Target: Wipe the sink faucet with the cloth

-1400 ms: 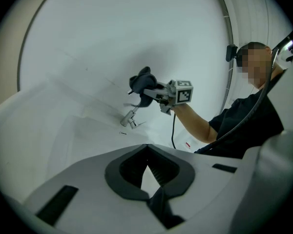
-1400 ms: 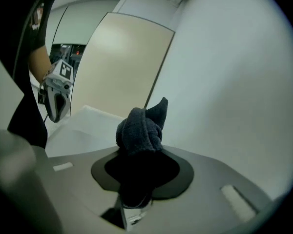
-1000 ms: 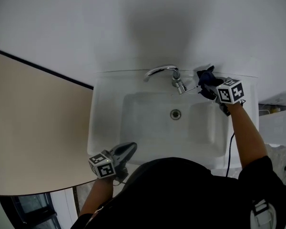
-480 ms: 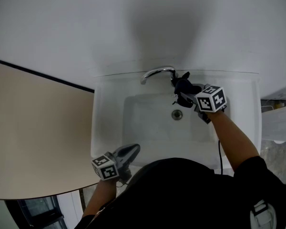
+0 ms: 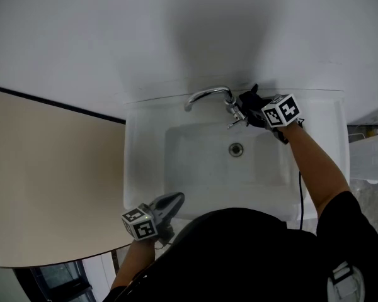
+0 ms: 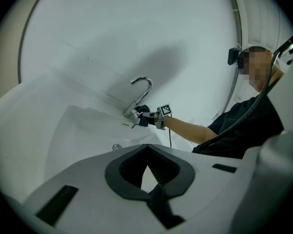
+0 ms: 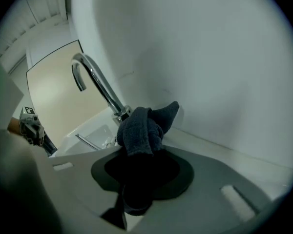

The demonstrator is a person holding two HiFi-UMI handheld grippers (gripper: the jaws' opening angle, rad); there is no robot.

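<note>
At faucet base, rt side: right gripper pinches cloth, wad just beside base; neck arcs off leftward; left gripper jaws together, empty, well apart.

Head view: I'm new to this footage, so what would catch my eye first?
First, the dark blue cloth bunched in the right hand-held gripper, held at the base of the chrome faucet at the back of the white sink. Next, the left hand-held gripper, shut and empty, over the sink's front rim.
</note>
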